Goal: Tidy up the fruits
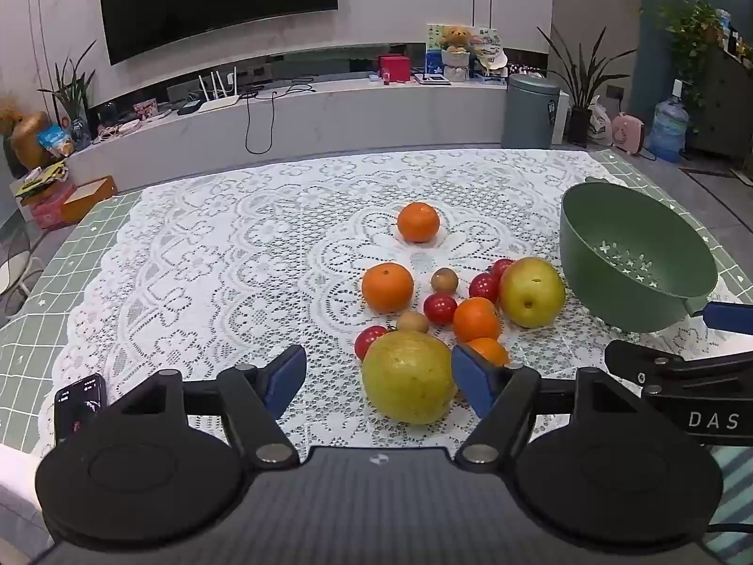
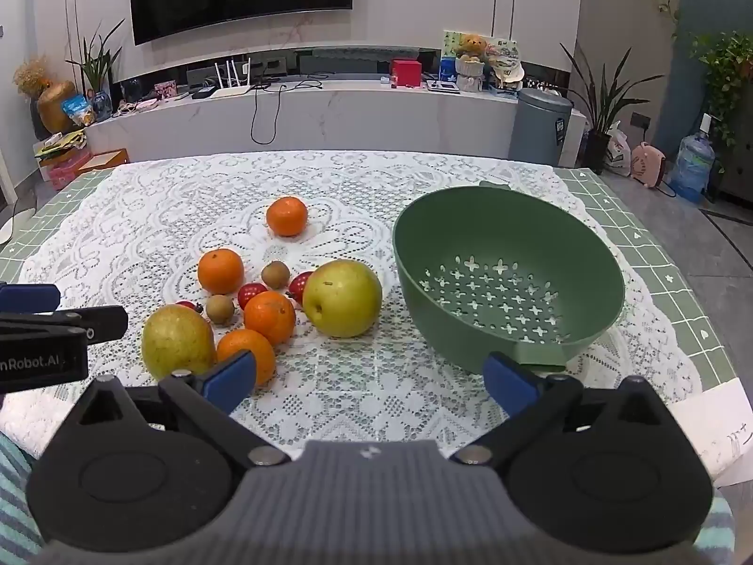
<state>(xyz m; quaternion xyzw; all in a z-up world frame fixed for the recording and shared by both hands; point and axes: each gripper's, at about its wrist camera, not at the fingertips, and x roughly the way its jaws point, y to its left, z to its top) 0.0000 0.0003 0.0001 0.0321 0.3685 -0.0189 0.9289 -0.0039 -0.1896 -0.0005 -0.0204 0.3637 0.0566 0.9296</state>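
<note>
The green colander [image 2: 508,278] stands empty on the desk [image 2: 357,391] — the fruits lie loose just left of it, nearest a yellow-green apple [image 2: 342,299]. Right tongs [image 2: 372,379] gape wide near its rim; left tongs [image 1: 376,383] stand open, seemingly around a pear [image 1: 408,379] — untouched.

Matt green plastic colander [image 2: 508,240], white lace tablecloth [image 2: 353,391]

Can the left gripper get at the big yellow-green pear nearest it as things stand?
Probably yes. The left gripper is open, the pear lies right ahead between its fingers, though an orange crowds one side.
</note>
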